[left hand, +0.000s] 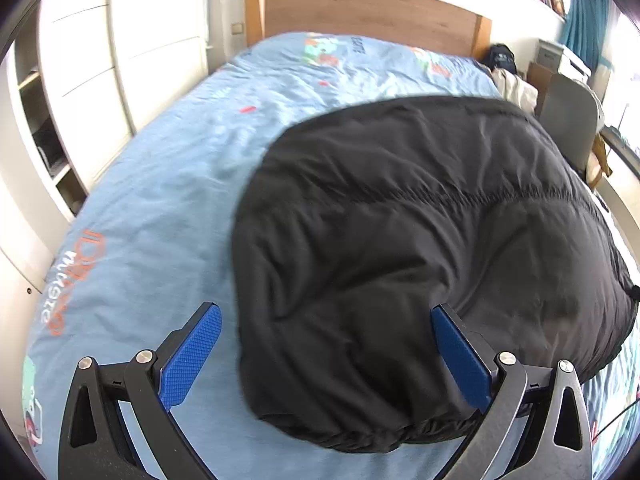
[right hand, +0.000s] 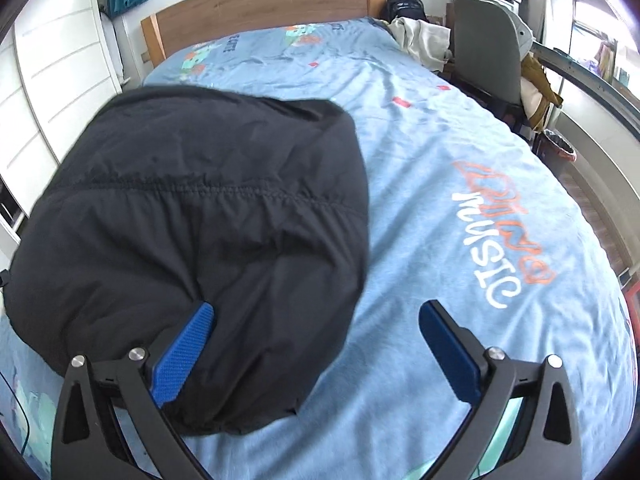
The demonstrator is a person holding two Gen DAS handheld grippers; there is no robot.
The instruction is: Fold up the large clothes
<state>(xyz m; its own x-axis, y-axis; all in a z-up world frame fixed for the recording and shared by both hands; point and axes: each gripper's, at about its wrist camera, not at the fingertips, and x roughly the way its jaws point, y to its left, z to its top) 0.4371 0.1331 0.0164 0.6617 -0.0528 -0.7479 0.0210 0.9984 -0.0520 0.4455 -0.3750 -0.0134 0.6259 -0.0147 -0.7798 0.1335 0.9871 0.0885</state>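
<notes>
A black padded jacket [left hand: 420, 240] lay folded into a thick bundle on a bed [left hand: 168, 184] covered by a light blue printed duvet, toward the foot end. A line of gathered stitching ran across the bundle's upper face.

The left gripper [left hand: 326, 356] stood above the near edge of the jacket with its jaws spread wide. The jacket's left portion sat in the gap between the blue pads [left hand: 192, 360], but neither pad was seen pressing on the cloth. The right gripper [right hand: 316, 354] likewise had its jaws fully spread. Its left finger overlapped the jacket's right edge and its right finger stood over bare duvet; whether the left pad touched the cloth could not be told. Nothing was held by either gripper.

Surroundings noted: a wooden headboard [right hand: 264, 0] at the far end of the bed; white wardrobe doors [left hand: 120, 60] and open shelving along the left side; a grey chair [right hand: 488, 60] just beside the right edge of the bed, draped with pale and mustard garments; a dark bag [right hand: 404, 6] and a cream cloth [right hand: 420, 38] near the far right corner; a bin [right hand: 560, 148] on the floor beyond the chair; teal curtains [left hand: 584, 16] by the window. The duvet beside the jacket carried printed lettering [right hand: 496, 236] reading "MUSIC". No item lay on the jacket.
</notes>
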